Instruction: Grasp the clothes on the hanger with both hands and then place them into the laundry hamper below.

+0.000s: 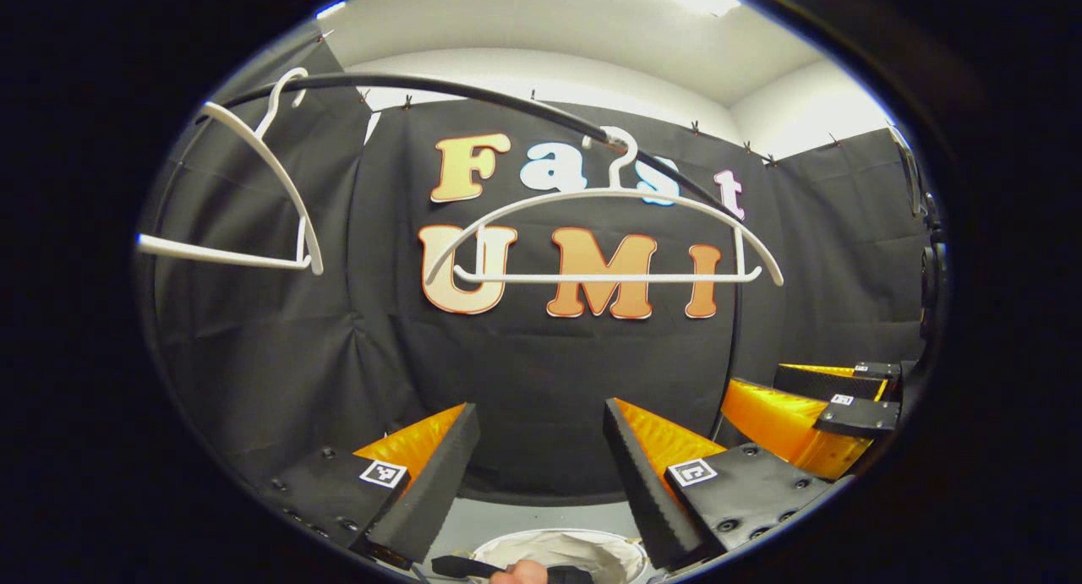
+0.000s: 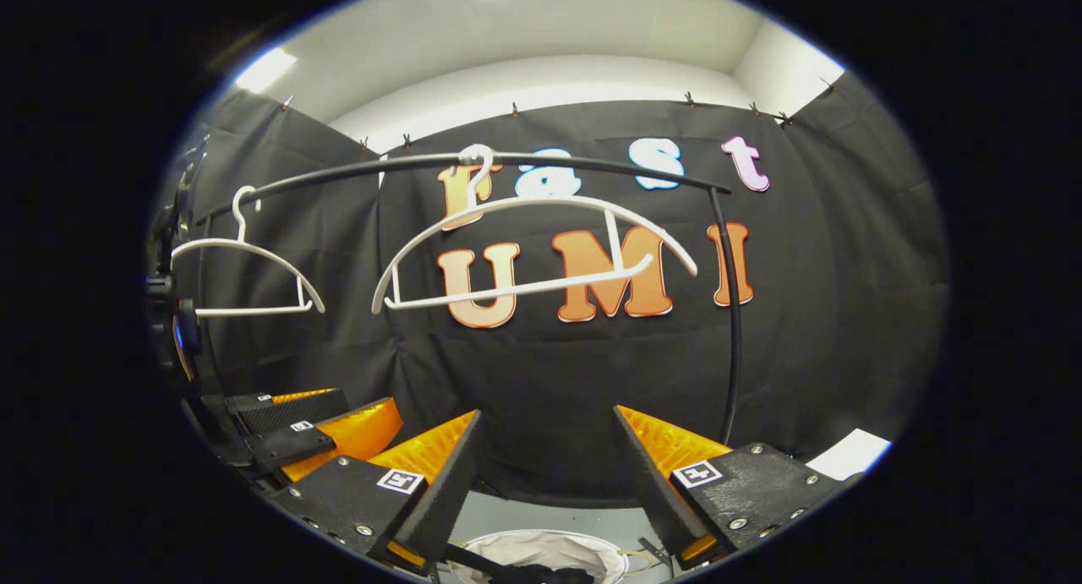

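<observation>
Clothes (image 2: 541,575) lie low at the bottom edge of the right gripper view as a dark bundle inside the white-lined hamper (image 2: 583,550); in the left gripper view the same hamper (image 1: 592,550) shows its pale lining, with a dark strap and a small part of a hand (image 1: 517,575) at its near rim; whether the dark strap belongs to the clothes I cannot tell. Just above the hamper the left gripper (image 1: 541,474) holds its two fingers spread wide, with nothing between them; the right gripper (image 2: 545,474) is spread in the same way and holds nothing. In the left gripper view the right gripper (image 1: 833,419) also appears at the right side, orange and black; in the right gripper view the left gripper (image 2: 317,436) appears at the left side. Farther back a black rail (image 2: 592,161) curves across the booth; a white hanger (image 2: 532,246) hangs bare from it near the middle, and a second hanger (image 2: 245,271) hangs bare to the left. In the left gripper view the middle hanger (image 1: 604,237) and the second hanger (image 1: 254,195) hang from the rail (image 1: 473,94) too; behind them is the black cloth wall.
</observation>
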A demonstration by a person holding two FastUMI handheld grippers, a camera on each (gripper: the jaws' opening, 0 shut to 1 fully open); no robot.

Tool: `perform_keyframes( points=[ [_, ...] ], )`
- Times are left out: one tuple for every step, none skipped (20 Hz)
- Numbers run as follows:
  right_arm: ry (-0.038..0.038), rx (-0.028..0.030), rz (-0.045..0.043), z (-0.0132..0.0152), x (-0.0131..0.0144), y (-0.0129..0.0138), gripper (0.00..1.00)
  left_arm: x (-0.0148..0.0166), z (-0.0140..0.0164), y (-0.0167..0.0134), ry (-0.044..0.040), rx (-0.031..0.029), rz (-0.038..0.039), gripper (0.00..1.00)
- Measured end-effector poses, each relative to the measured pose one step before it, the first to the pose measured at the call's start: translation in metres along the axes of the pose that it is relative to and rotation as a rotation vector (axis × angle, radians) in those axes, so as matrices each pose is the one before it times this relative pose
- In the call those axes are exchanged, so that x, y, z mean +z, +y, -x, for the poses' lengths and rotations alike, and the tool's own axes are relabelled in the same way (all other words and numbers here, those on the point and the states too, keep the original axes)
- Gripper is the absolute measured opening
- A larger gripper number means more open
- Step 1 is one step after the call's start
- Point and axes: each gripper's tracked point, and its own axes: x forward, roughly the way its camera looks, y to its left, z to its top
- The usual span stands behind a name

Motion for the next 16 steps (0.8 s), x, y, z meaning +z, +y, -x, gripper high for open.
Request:
perform_keyframes(
  points=[
    [-0.01065, -0.00242, 0.00343, 0.00052, 0.00514, -0.00099, 0.91, 0.00054, 0.00087, -0.00165, -0.00384, -0.00605, 0.00923, 0.96],
    [-0.01415, -0.00532, 0.00418, 0.00058, 0.00640, -0.00152, 0.92, 0.00258, 0.00200, -0.00054, -0.00337, -0.00389, 0.00744, 0.94],
    [-0.01523, -0.00738, 0.00307, -0.00087, 0.00577, -0.00165, 0.92, 0.00315, 0.00084, 0.00013, -0.00335, -0.00170, 0.00390, 0.96],
    [-0.01799, -0.00887, 0.00086, 0.00531, 0.01068, -0.00353, 0.92, 0.00144, 0.00049, -0.00077, -0.00228, -0.00085, 0.00179, 0.94],
    [-0.01295, -0.00710, 0.00379, 0.00010, 0.00494, -0.00191, 0.92, 0.00177, 0.00052, 0.00006, -0.00372, 0.00195, -0.00087, 0.96],
    [0.00741, -0.00541, 0.00857, -0.00213, 0.00015, -0.00226, 0.92, -0.00098, -0.00069, 0.00034, 0.00120, 0.00193, -0.00266, 0.96],
    [0.01785, -0.00250, 0.00542, -0.00200, -0.00233, -0.00116, 0.88, -0.00103, -0.00034, 0.00100, 0.01012, 0.00512, -0.00909, 0.96],
    [-0.00249, -0.00008, 0.00081, -0.00192, 0.00200, -0.00059, 0.92, 0.00060, 0.00073, 0.00089, 0.00034, 0.00413, -0.01011, 0.93],
    [-0.01228, -0.00292, -0.00114, -0.00155, 0.00307, -0.00137, 0.92, 0.00260, 0.00001, 0.00103, -0.00875, 0.00704, -0.00420, 0.94],
    [-0.00917, -0.00227, -0.00058, -0.00056, 0.00195, -0.00070, 0.92, 0.00179, -0.00115, -0.00080, -0.00582, 0.00309, -0.00132, 0.95],
    [-0.00360, -0.00096, 0.00360, 0.00007, 0.00040, 0.00006, 0.92, -0.00051, 0.00013, 0.00035, 0.00464, 0.00056, 0.00147, 0.95],
    [-0.00146, -0.00164, 0.00691, -0.00033, -0.00016, -0.00031, 0.92, 0.00008, 0.00095, 0.00170, 0.00370, -0.00265, 0.00474, 0.96],
    [-0.00550, -0.00460, 0.00756, -0.00016, 0.00049, -0.00095, 0.92, 0.00024, 0.00018, -0.00032, -0.00051, -0.00152, 0.01117, 0.94],
    [0.00236, -0.00176, 0.00321, -0.00022, -0.00161, -0.00107, 0.92, -0.00234, -0.00025, 0.00008, 0.00589, 0.00087, 0.01024, 0.99],
    [0.00639, 0.00419, 0.00079, 0.00015, -0.00265, 0.00137, 0.92, -0.00154, 0.00077, 0.00090, 0.00444, 0.00093, 0.00662, 0.94],
    [0.00941, 0.00178, 0.00321, 0.00080, -0.00274, 0.00118, 0.91, -0.00037, -0.00039, 0.00180, 0.00215, 0.00386, 0.00288, 1.00]
  ],
)
